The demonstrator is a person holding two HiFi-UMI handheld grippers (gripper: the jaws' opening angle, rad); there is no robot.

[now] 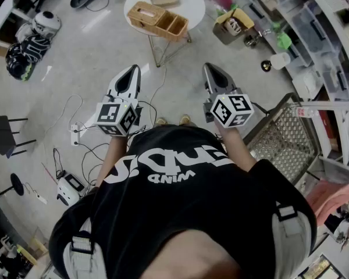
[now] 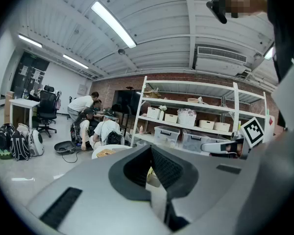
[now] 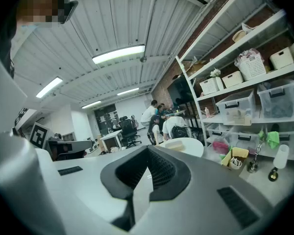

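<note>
Close against the person's black shirt (image 1: 180, 179), left gripper (image 1: 132, 70) and right gripper (image 1: 209, 67) point ahead, jaws pressed together on nothing — seemingly idle; the wooden organiser (image 1: 160, 19) sits well ahead on the round table (image 1: 192, 4).

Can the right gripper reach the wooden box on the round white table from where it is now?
Probably not from here. The right gripper is held close to the person's body, and the wooden box sits on the round table well ahead. Only floor lies between them, so nothing seems to block the way.
</note>
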